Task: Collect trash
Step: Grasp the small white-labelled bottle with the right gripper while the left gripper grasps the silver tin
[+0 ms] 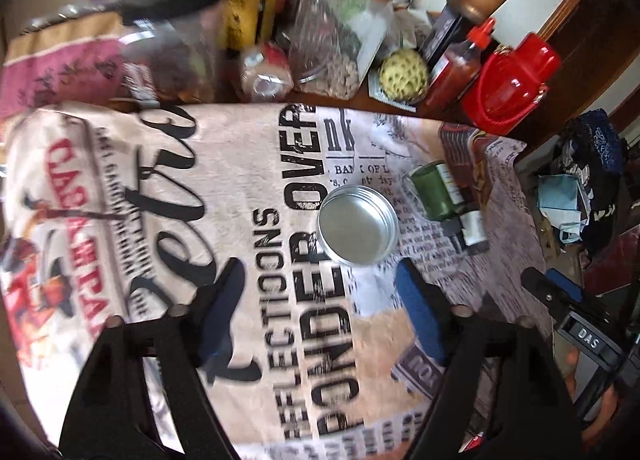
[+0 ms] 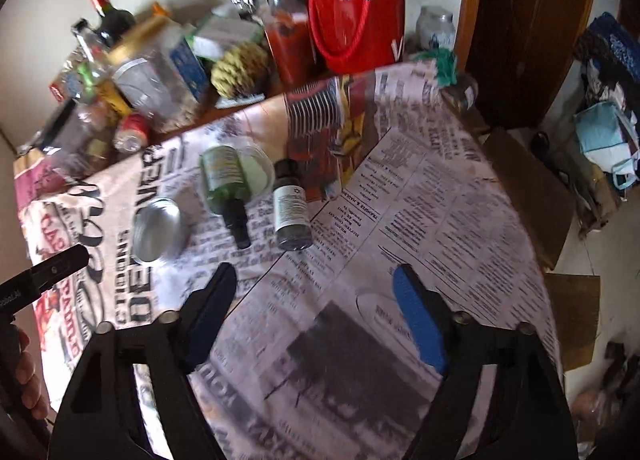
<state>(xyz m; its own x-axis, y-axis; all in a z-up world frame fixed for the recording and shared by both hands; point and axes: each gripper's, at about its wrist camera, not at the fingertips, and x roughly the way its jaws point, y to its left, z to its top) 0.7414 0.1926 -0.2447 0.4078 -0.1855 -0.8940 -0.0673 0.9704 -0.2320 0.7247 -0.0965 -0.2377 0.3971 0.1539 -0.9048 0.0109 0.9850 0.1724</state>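
Newsprint tablecloth [image 2: 420, 188] lies bare under both spread, empty claws, left claw [image 1: 320, 288] and right claw [image 2: 312, 292].

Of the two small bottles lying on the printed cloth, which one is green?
The green bottle is the one nearer the round metal tin; its black neck points toward the camera. The other bottle is grey with a white label.

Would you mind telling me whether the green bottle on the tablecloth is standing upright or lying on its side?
Lying on its side: the green bottle rests lengthwise on the tablecloth, its dark neck pointing toward the camera.
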